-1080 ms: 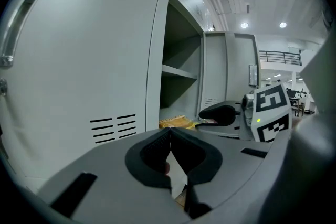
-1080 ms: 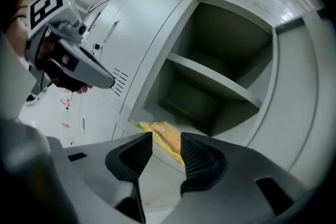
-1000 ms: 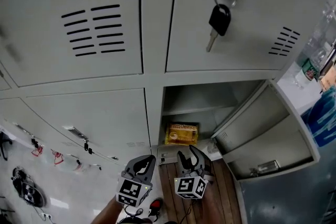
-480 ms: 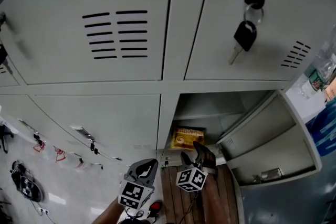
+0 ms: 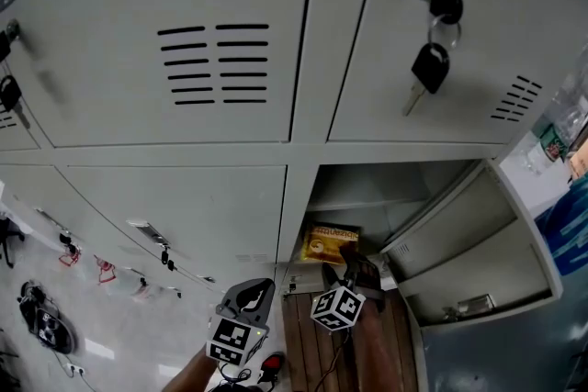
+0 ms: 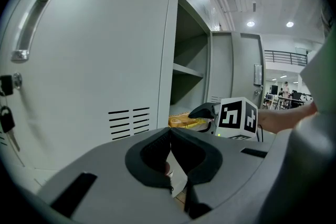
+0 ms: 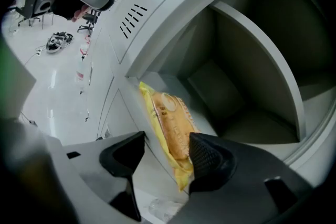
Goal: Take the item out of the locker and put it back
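**Right gripper at the open bottom locker, packet straddled but not yet gripped**

You tilt your right gripper [image 7: 165, 153] down into the locker [image 5: 397, 194] so its jaws pass either side of the yellow packet [image 7: 169, 126], which lies near the compartment's front edge. The jaws are apart and have just been closing slightly, without pinching it yet. Your left gripper [image 6: 169, 134] waits outside with jaws together and empty, probably to keep the opening clear.

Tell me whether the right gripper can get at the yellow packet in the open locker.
Probably yes. The locker door hangs open, and the jaws of the right gripper, which have just been closing a little, straddle the yellow packet, not yet pressing it; nothing blocks them.
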The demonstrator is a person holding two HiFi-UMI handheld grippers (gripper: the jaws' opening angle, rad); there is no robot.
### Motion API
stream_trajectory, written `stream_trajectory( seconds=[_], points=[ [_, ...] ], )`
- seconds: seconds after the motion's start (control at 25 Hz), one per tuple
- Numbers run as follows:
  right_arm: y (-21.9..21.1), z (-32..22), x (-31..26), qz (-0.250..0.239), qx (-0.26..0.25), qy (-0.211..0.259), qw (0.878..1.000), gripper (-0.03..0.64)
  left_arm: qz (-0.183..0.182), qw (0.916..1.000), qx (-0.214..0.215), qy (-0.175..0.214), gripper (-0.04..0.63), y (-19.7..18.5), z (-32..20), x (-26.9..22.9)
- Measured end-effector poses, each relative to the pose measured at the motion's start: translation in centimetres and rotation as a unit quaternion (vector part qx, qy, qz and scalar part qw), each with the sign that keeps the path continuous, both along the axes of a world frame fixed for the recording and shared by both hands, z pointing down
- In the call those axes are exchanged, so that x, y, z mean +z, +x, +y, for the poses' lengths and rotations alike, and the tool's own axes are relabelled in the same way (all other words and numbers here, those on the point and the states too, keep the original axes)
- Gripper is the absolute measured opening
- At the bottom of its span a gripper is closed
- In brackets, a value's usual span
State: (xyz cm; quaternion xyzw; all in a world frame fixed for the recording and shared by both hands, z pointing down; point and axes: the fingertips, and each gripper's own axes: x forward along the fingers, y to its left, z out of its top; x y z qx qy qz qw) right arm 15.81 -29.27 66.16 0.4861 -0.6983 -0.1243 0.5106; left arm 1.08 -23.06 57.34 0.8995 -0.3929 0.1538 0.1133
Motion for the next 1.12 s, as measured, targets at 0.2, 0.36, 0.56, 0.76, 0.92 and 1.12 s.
stream_trajectory(
  seconds=[0.2,0.36,0.56,0.76,0.92,1.12],
  points=[
    [-0.1,0.3,-0.4,0.004,0.000,0.007,1.000,0.227,0.006,1.0000,0.000,-0.007,0.023,0.0,0.3,0.1],
    [-0.1,0.7,-0.7,0.005,0.000,0.013,1.000,0.176,0.007,1.0000,0.002,-0.006,0.023,0.1,0.6,0.1],
    [-0.2,1.3,-1.0,0.007,0.003,0.020,1.000,0.148,0.007,1.0000,0.002,-0.006,0.023,0.0,0.8,-0.1],
    [-0.4,2.0,-1.3,0.005,0.001,0.013,1.000,0.121,0.006,1.0000,0.001,-0.002,0.023,-0.2,1.0,-0.4],
    [-0.3,2.4,-1.7,-0.006,0.007,0.005,1.000,0.102,0.009,0.9999,0.001,0.004,0.023,-0.3,1.4,-0.9],
    [-0.2,2.4,-3.1,-0.018,0.022,0.027,0.999,0.073,0.011,0.9999,-0.003,0.009,0.022,-0.8,1.8,-1.4]
  ],
)
